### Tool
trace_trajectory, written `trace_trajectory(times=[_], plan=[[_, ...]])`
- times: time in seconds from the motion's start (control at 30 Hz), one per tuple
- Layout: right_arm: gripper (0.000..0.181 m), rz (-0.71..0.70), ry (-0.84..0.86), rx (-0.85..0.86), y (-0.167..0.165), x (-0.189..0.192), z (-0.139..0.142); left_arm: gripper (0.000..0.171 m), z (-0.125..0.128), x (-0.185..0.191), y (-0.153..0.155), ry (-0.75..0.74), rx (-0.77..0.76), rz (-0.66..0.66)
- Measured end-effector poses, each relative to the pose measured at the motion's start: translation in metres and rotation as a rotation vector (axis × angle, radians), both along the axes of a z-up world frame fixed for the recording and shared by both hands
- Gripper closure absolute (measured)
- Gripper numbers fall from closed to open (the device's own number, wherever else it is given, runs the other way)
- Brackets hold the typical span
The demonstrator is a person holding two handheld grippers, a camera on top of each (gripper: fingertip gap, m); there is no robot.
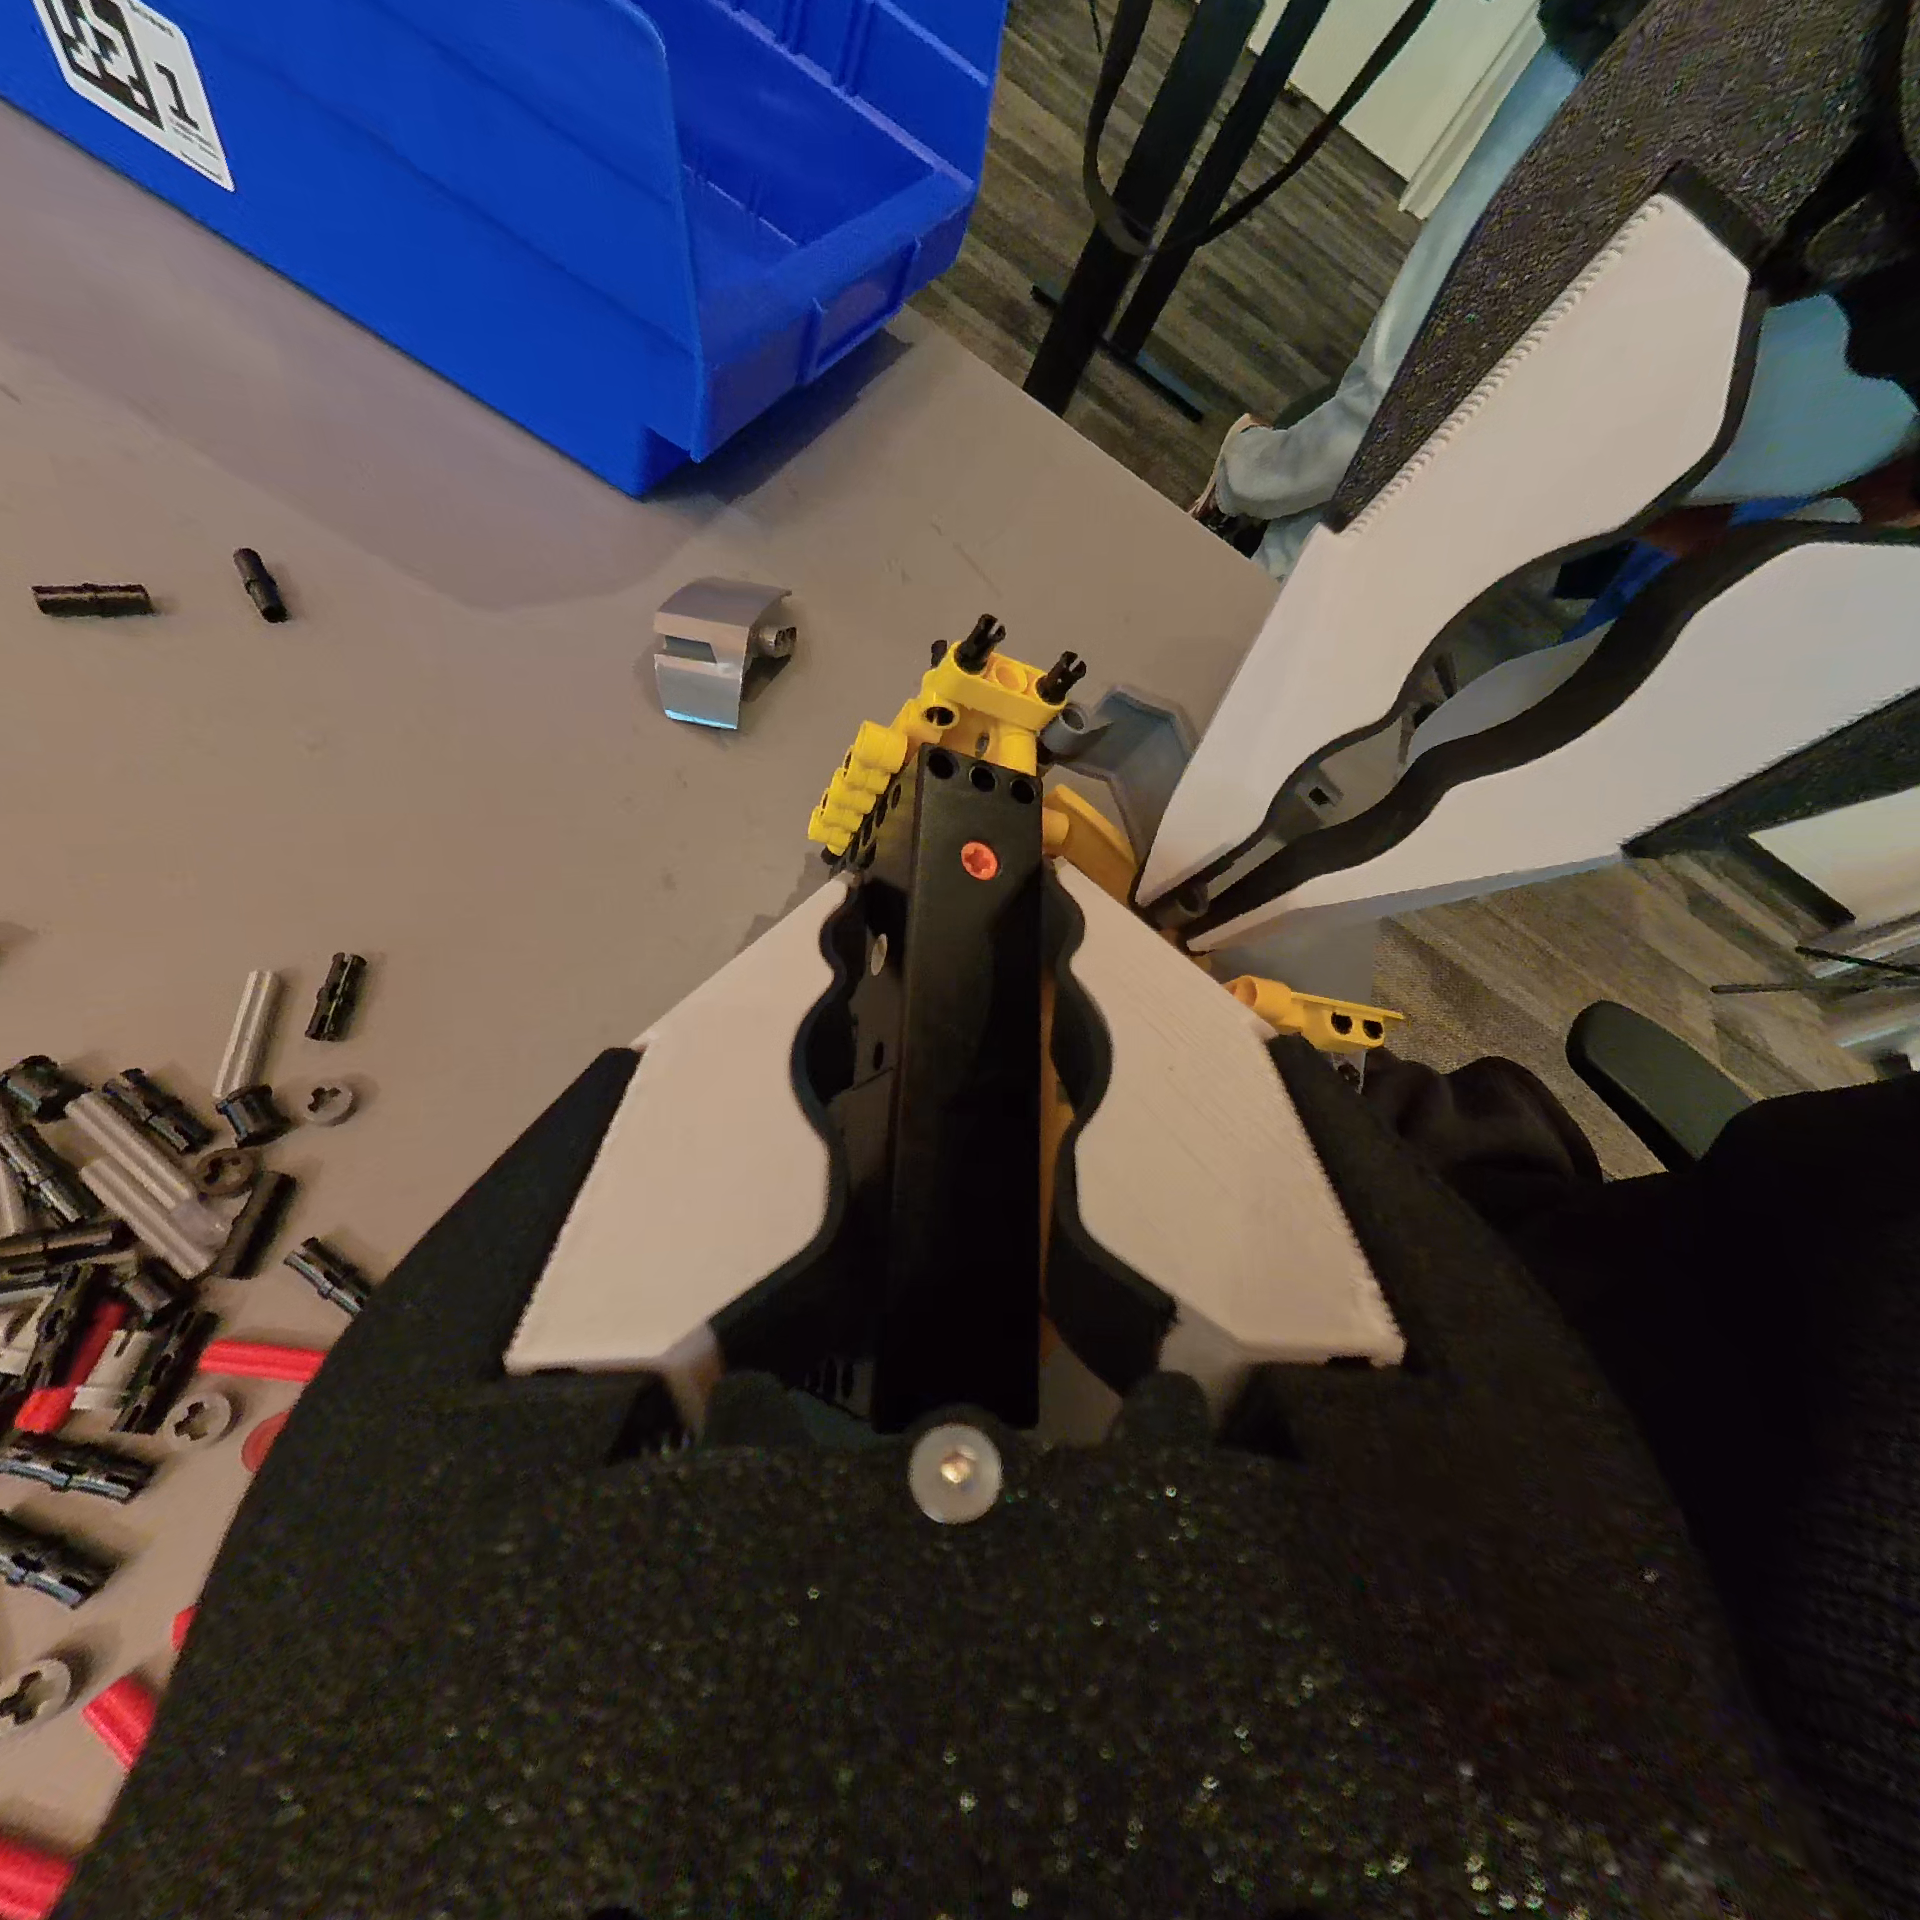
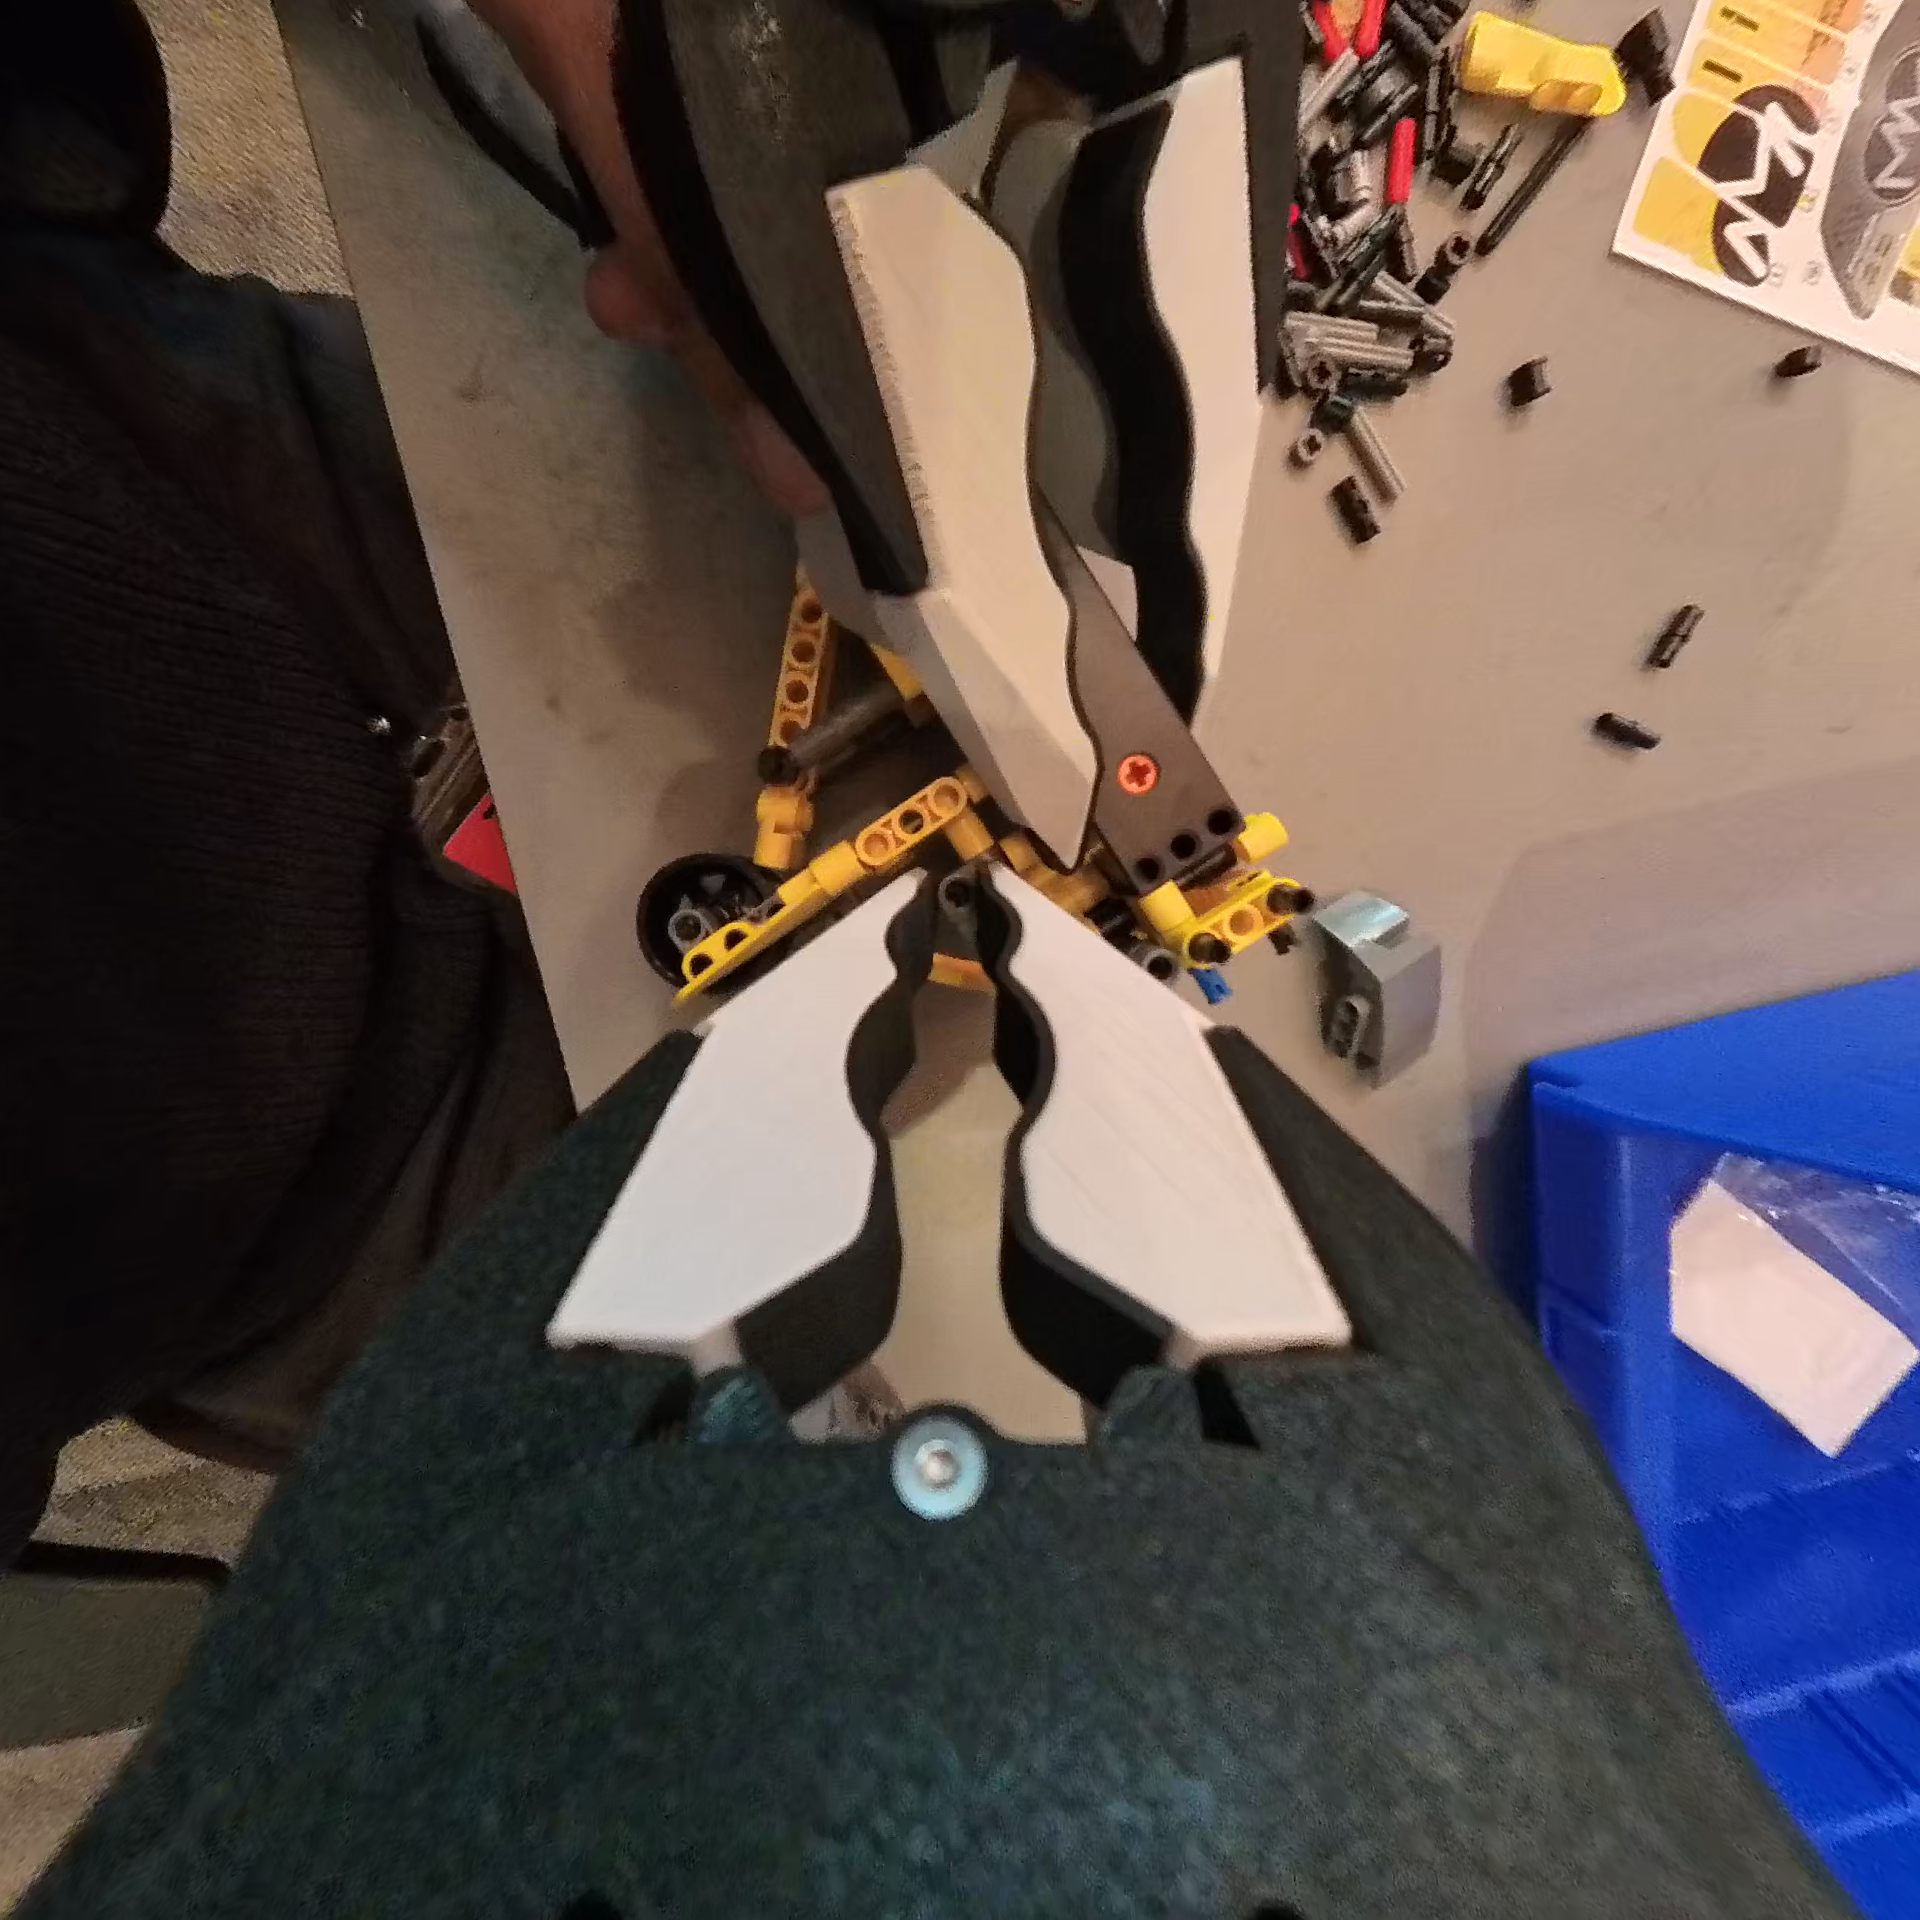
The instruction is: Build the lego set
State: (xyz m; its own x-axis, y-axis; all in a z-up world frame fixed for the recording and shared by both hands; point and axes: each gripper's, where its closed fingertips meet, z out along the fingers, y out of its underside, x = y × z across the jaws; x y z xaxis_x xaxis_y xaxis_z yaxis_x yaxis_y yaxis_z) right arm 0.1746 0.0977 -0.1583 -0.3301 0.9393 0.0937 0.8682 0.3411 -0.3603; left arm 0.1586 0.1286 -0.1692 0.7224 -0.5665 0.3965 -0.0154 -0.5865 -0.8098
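Observation:
A yellow and black brick-built model (image 1: 987, 691) sits at the grey table's (image 1: 436, 852) edge. My left gripper (image 1: 951, 888) is shut on the model's long black panel (image 1: 971, 1039), which carries a red pin. My right gripper (image 1: 1169, 909) reaches in from the right, its tips against the model's side. In the right wrist view my right gripper (image 2: 954, 883) is closed on a small dark grey connector (image 2: 956, 896) of the model (image 2: 904, 826). The left gripper (image 2: 1132, 800) comes down from above, holding the black panel (image 2: 1164, 774). A black wheel (image 2: 696, 904) sits at the model's left end.
A blue bin (image 1: 520, 208) stands at the back; in the right wrist view the blue bin (image 2: 1714, 1455) holds a clear packet (image 2: 1787, 1330). A grey curved piece (image 1: 712, 655) lies near the model. A pile of black, grey and red pins (image 1: 104, 1247) lies to the left. A sticker sheet (image 2: 1787, 156) lies beyond.

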Motion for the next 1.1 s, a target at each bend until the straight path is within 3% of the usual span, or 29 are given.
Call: trace_trajectory(times=[0.1,0.27,0.47,0.6,0.77,0.9,1.0,1.1], plan=[[0.174,0.0,0.018,-0.001,0.0,0.0,-0.001,0.139,0.0,0.0,0.0,-0.001,-0.002,0.0],[0.173,0.04,-0.001,0.134,0.002,-0.001,-0.005,0.139,0.0,0.0,0.0,0.001,0.0,0.0],[0.173,0.045,0.014,0.115,0.001,-0.002,-0.006,0.139,0.0,0.0,0.0,0.002,0.002,0.001],[0.17,0.065,0.106,0.096,0.002,-0.006,-0.005,0.139,0.0,0.0,0.0,-0.001,0.001,0.001],[0.154,0.104,0.282,0.196,0.002,-0.006,0.012,0.139,0.0,0.0,0.0,-0.008,-0.003,-0.002],[0.154,0.047,0.403,0.175,0.001,-0.004,0.031,0.139,0.0,0.0,0.0,-0.012,-0.004,-0.003],[0.154,0.063,0.351,0.082,-0.007,0.002,0.031,0.139,0.0,-0.001,0.0,-0.018,-0.006,-0.005],[0.154,0.142,0.284,0.132,-0.008,0.004,0.029,0.139,0.001,-0.001,0.001,-0.026,-0.009,-0.004]])
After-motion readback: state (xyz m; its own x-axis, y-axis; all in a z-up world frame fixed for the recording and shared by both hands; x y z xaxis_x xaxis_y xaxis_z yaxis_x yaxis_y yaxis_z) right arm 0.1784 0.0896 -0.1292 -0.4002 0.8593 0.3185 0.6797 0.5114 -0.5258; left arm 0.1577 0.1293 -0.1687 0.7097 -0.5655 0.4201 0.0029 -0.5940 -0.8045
